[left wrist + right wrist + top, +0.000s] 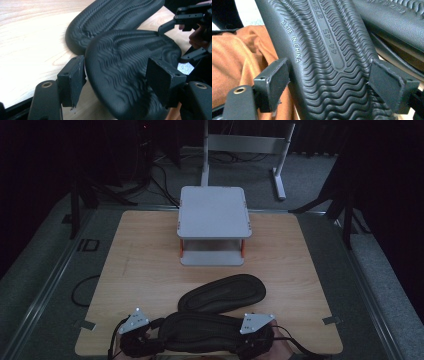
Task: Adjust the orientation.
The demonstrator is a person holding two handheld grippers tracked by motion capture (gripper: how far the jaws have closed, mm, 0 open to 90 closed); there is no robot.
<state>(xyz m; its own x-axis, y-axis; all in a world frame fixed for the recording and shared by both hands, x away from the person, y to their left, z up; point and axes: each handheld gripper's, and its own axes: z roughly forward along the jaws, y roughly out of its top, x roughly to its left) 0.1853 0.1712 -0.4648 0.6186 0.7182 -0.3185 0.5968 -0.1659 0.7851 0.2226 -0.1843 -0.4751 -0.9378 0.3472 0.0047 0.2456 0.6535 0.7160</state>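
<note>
One sole ("MADE IN CHINA", 44-45)

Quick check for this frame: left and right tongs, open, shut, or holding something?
Left tongs: shut on the near slipper, one jaw on each edge of its sole.
Right tongs: shut on the near slipper's other end, sole facing the camera.

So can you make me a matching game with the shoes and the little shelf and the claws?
Things:
1. near slipper
2. far slipper
3. grey shelf
4. left claw

Places or states:
A. standing at the far middle of the wooden table
B. lying sole-up, just behind the other one
C. jaws on either side of one end of a slipper
D. between both claws, sole-up

Pairs: 1-D, 2-B, 3-A, 4-C
</note>
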